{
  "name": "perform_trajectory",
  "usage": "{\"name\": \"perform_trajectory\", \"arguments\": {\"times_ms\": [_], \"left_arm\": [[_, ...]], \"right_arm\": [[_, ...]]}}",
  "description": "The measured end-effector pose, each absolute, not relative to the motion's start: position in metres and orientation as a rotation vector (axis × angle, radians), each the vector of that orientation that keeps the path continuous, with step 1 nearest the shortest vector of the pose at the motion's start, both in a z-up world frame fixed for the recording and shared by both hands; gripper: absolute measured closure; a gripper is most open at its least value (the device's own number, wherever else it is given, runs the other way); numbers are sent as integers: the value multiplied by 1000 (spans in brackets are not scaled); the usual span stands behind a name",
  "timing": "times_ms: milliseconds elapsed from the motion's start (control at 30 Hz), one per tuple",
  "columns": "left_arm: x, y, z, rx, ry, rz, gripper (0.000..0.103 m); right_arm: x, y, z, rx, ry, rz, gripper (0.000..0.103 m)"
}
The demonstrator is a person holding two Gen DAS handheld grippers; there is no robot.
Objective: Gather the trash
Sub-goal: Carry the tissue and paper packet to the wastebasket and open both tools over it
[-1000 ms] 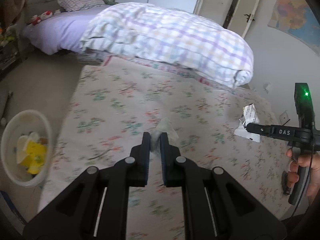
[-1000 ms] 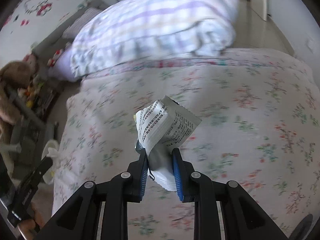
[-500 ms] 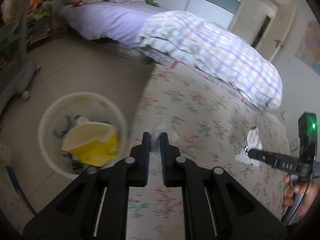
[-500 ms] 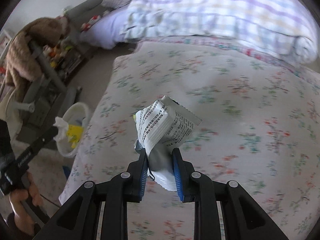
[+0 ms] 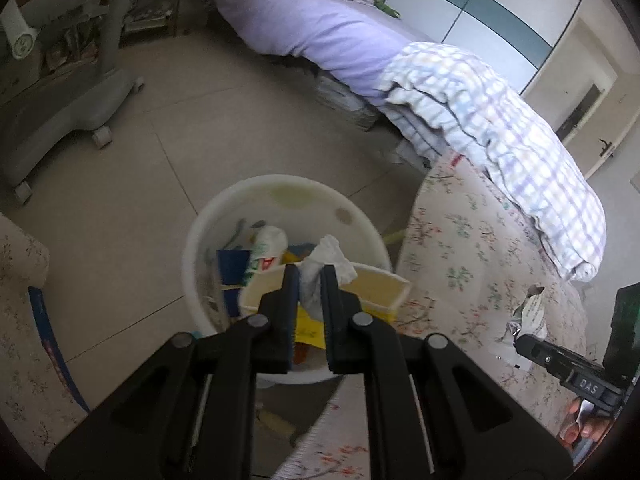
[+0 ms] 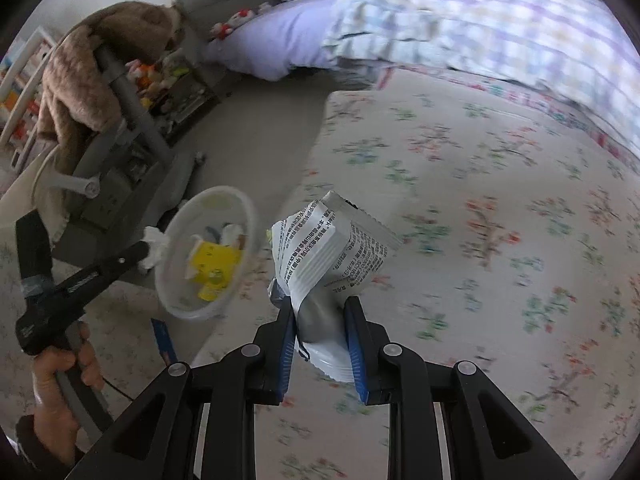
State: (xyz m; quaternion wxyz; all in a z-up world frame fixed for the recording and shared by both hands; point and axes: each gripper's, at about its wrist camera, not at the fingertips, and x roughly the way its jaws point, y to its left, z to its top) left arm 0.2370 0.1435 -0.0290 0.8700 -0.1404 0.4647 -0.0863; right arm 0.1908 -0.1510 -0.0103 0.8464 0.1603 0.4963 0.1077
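- The left gripper (image 5: 307, 280) is clenched on a crumpled white tissue (image 5: 326, 262), the wad pinched low between the two jaws so that its loose end sticks up past the fingertips.
- It hangs directly over the white waste bin (image 5: 280, 190), just inside the near rim. Judging from that placement, the tissue is held there so that letting go would drop it straight in.
- The right gripper (image 6: 320, 312) is clenched on a white and silver snack wrapper (image 6: 332, 248), gripped by its crumpled silver end with the printed part fanning out above the jaws.
- That wrapper sits to the right of the bin, over the floral bedspread (image 6: 480, 200) rather than over the bin's opening. It looks parked there while the left side goes first, though that is only a guess.
- The bin stands on the tiled floor (image 5: 120, 200), just beside the edge of the floral bedspread, within reach of both grippers.
- Inside the bin lie a yellow and cream carton (image 5: 360, 284) with its mouth open, a small white packet with green and red print (image 5: 266, 248), and something dark blue (image 5: 232, 266) against the far-left wall; what is under them is hidden.
- The bin is partly filled, with room above the carton for both pieces.
- Both pieces of trash are off the bed and in the jaws, so the drop into the bin is the step not yet done.
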Motion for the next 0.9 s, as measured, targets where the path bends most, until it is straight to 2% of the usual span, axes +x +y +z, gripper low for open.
{"name": "perform_trajectory", "arguments": {"times_ms": [33,100,133,167,233,333,467,833,900], "left_arm": [[238,147,-30,-292,973,-176,85],[240,153,-35,-288,1002,-144,60],[240,158,-36,-293,1011,-123,38],[240,162,-37,-302,1015,-96,28],[239,171,-36,-315,1035,-43,25],[237,187,-38,-298,1088,47,13],[232,197,-40,-244,1114,104,5],[226,221,-30,-256,1102,117,4],[226,224,-28,-259,1094,121,4]], "right_arm": [[193,-145,-10,332,1046,234,78],[196,-134,-9,325,1045,251,78],[198,-128,-9,325,1046,263,78],[199,-123,-9,327,1045,273,78],[200,-114,-8,325,1046,291,78],[204,-104,-8,324,1053,303,78],[220,-85,-7,326,1064,307,78],[276,-13,-7,255,1066,324,75],[281,-7,-11,255,1067,324,72]]}}
